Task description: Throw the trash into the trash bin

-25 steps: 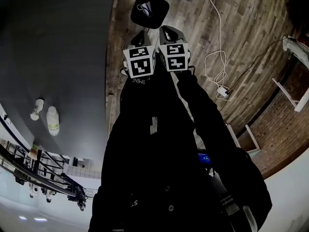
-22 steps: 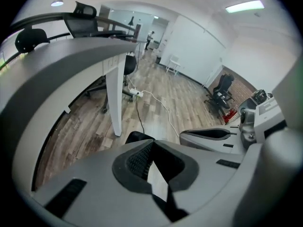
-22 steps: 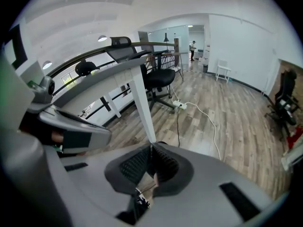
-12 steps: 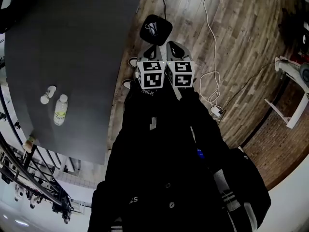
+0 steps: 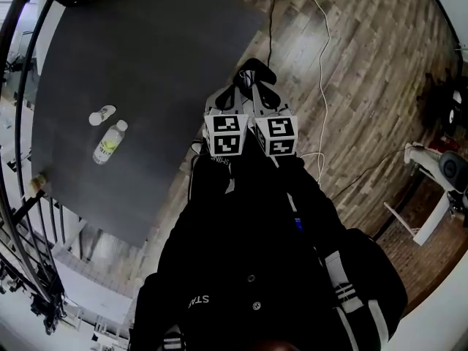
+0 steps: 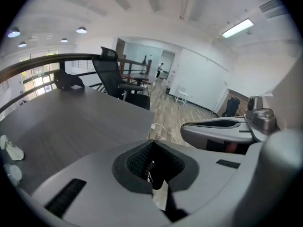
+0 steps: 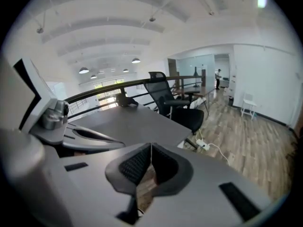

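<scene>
My two grippers are held side by side over the wood floor, just off the edge of the grey table point(image 5: 146, 64). In the head view the left gripper point(image 5: 235, 90) and right gripper point(image 5: 259, 88) point away from me, and a black bin point(image 5: 253, 69) shows only as a dark patch past their tips. The left gripper point(image 6: 151, 144) has its pads meeting with nothing gripped. So does the right gripper point(image 7: 151, 146). A plastic bottle point(image 5: 108, 142) with a pale label and a small white bottle point(image 5: 101, 115) lie on the table, far left of both grippers.
A white cable point(image 5: 322, 57) and a power strip point(image 7: 201, 144) lie on the floor beyond the table. A black office chair point(image 7: 166, 92) stands at the table's far end. A railing point(image 5: 22, 159) runs along the table's left side, and a white rack point(image 5: 431, 174) stands at the right.
Both grippers have risen together towards my head, still side by side. The black bin, earlier in full view beyond their tips, is now mostly covered by them. The table and bottles have shifted right in view.
</scene>
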Motion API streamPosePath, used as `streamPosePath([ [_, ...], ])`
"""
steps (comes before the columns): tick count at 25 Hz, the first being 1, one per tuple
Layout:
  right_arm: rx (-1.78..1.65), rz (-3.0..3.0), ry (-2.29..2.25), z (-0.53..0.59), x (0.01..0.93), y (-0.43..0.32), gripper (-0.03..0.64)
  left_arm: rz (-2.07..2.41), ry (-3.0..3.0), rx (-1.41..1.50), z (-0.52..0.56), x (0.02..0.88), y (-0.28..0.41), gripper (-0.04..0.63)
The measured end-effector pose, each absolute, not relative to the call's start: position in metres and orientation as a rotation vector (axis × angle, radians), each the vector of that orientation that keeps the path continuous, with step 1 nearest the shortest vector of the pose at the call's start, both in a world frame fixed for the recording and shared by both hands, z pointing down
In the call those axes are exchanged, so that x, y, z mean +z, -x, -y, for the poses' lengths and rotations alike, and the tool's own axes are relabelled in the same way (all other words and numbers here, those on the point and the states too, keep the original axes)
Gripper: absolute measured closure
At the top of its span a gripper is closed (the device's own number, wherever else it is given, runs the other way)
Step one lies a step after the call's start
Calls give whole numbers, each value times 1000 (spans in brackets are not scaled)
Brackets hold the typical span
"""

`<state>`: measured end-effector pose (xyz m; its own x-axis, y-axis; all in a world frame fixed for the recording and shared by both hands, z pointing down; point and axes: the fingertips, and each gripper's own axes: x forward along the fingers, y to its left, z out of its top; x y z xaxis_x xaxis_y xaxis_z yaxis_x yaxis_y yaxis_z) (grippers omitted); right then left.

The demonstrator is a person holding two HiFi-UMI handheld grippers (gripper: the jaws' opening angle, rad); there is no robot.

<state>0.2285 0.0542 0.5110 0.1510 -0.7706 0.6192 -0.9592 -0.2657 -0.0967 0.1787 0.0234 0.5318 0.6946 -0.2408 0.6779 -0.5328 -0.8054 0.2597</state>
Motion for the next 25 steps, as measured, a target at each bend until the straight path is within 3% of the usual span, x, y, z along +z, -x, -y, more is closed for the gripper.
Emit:
streamPosePath([
  [13,586,2077,-1747,59,435,-63,597,1151,-2317,660,79,452,9,595],
  [25,452,2394,-1426,111,360,90,598,1635,-2117,406,102,366,183,595],
])
